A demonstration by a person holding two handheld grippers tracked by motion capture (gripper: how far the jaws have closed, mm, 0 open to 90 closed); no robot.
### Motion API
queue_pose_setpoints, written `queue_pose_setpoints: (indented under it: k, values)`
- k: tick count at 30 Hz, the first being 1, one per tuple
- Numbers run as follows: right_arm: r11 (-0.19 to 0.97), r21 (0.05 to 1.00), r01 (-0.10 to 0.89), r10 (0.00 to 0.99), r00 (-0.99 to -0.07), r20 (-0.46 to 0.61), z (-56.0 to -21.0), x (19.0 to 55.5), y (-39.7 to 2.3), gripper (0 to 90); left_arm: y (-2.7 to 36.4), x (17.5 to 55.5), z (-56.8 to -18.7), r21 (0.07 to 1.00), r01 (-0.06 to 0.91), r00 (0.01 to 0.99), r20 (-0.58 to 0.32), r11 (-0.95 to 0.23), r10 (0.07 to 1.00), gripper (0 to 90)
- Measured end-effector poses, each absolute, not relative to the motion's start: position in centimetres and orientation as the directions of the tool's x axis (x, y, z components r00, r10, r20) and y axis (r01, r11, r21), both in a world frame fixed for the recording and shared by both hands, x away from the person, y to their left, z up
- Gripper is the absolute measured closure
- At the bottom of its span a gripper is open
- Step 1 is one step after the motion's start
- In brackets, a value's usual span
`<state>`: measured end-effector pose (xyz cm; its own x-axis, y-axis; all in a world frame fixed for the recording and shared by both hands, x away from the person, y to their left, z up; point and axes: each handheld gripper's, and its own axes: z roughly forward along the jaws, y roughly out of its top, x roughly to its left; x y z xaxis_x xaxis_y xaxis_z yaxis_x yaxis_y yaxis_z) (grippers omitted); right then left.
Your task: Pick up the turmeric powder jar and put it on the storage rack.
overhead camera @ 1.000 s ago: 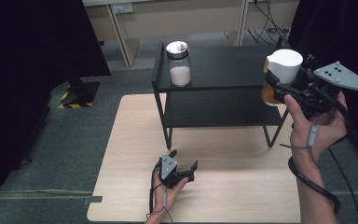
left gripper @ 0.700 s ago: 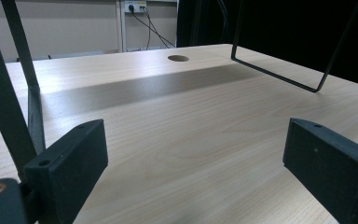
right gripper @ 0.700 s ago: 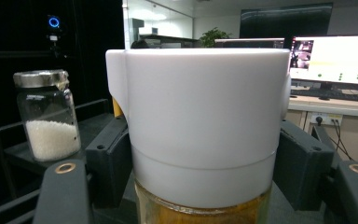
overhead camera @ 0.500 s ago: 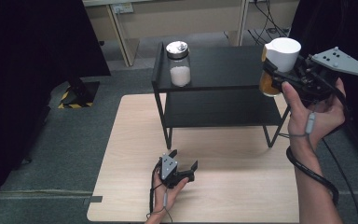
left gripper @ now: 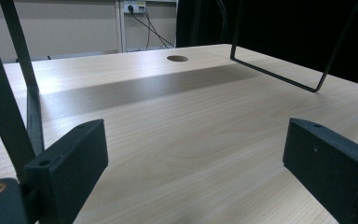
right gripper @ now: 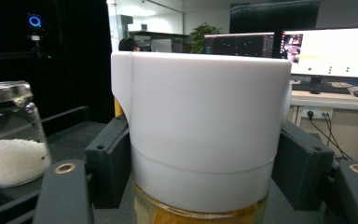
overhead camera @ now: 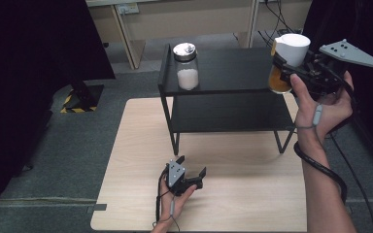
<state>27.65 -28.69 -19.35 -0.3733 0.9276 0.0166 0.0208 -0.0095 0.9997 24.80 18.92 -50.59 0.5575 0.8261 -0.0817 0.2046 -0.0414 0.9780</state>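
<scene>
The right gripper [overhead camera: 285, 73] is clamped on a jar with a white lid [overhead camera: 291, 53], its fingers [right gripper: 109, 161] pressing on either side of the wide white cap while the amber contents [overhead camera: 277, 82] hang below; gripping at the cap keeps the fingers clear of the glass and leaves the jar's base free to be set down. The jar is in the air at the right end of the black two-tier shelf [overhead camera: 233, 73], about level with its top board and not resting on it, which suggests it is being carried to or from that surface. At the left end of the same board stands a glass jar of white grains [overhead camera: 186, 65] with a metal lid, upright and well apart from the held jar, so there is room beside it. The left gripper [overhead camera: 187, 174] lies low on the tabletop [overhead camera: 243, 194] in front of the shelf, its fingers [left gripper: 72, 163] spread wide with nothing between them, probably parked out of the way while the other hand does the work
</scene>
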Motion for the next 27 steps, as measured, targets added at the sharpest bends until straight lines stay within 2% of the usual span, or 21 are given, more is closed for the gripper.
queue_pose_setpoints:
  k: [17,27]
  values:
    - [-0.023,0.998,0.055,0.94,-0.34,0.041,-19.1,30.3,-28.9,29.9,18.9,24.8,-50.6,0.979,0.201,0.561,-0.08,-0.042,0.824,6.2]
    - [0.014,0.999,0.033,0.939,-0.343,-0.002,-19.4,30.2,-28.6,29.7,18.9,24.8,-50.6,0.979,0.2,0.562,-0.077,-0.045,0.824,6.3]
